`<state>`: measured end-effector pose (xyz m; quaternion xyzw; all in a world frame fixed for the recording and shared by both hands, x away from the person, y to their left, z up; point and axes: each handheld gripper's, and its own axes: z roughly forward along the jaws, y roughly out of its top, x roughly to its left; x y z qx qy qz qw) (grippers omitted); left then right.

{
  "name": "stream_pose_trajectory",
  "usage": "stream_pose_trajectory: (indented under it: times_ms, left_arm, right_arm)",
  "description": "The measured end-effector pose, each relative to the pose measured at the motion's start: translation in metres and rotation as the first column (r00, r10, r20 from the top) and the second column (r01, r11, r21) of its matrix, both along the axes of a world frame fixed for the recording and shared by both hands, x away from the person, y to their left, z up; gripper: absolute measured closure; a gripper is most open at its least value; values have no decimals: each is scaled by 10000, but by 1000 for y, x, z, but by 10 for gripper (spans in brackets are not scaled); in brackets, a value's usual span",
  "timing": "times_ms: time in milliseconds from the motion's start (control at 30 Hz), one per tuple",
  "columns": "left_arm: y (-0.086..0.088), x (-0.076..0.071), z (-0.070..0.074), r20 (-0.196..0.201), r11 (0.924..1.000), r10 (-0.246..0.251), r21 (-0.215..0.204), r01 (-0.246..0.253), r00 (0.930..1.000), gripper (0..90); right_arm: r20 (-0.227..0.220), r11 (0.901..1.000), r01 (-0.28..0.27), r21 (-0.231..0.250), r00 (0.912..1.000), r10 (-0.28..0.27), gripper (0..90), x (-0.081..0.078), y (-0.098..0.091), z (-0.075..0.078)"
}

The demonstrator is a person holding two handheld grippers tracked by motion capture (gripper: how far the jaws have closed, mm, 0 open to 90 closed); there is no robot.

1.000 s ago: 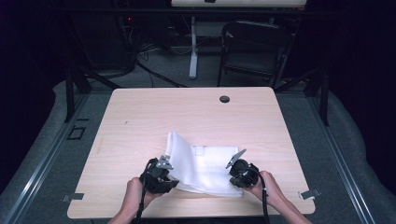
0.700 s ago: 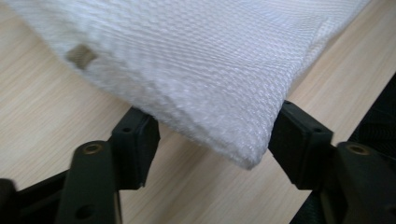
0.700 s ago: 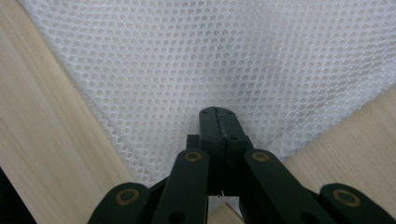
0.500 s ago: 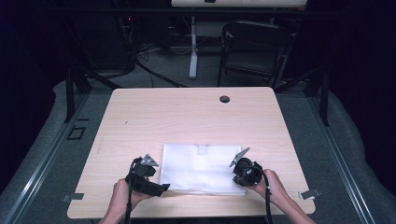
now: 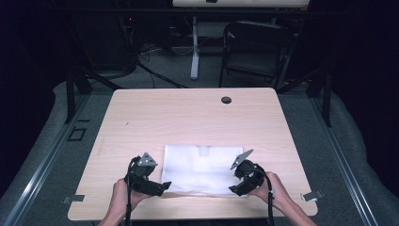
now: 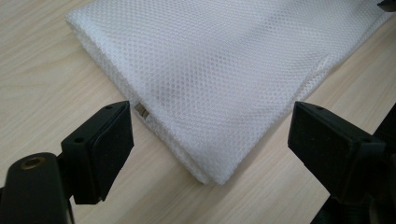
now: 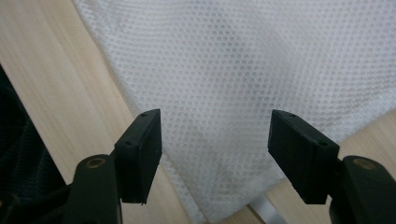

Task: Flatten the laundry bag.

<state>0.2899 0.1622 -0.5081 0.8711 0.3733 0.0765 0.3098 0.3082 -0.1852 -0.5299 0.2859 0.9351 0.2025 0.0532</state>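
A white mesh cloth (image 5: 202, 168) lies folded flat in a rectangle near the front of the wooden table (image 5: 141, 117). My left gripper (image 5: 162, 187) is at the cloth's front left corner. Its jaws have just been opening and stand wide, with the corner (image 6: 224, 60) on the table between them, untouched. A small metal piece (image 6: 141, 111) shows at the fold's edge. My right gripper (image 5: 234, 187) is at the front right corner. Its jaws have also just been opening, and the mesh (image 7: 261, 60) lies below and between them (image 7: 215, 144), free of the pads.
A black round cap (image 5: 226, 100) sits in the tabletop near the far edge. A dark folding chair (image 5: 256, 52) and cables stand beyond the table. Metal clips (image 5: 73, 199) (image 5: 312, 196) flank the front corners.
The cloth's left part, raised and folded over a second ago, now lies flat. My left gripper moved left and let go; the right gripper released its corner.
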Motion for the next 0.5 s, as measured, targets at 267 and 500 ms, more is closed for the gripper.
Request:
stream_pose_trajectory:
  times_ms: [267,500]
  left_arm:
    - [-22,6,-6,126,9979,-638,79,637,9979,146]
    - [-39,8,-14,70,9919,-1243,254,1241,9922,157]
  right_arm:
    - [-16,9974,-716,11,9974,716,510,-11,20,-6]
    - [-228,9936,-1108,-224,9936,1103,645,-10,31,-16]
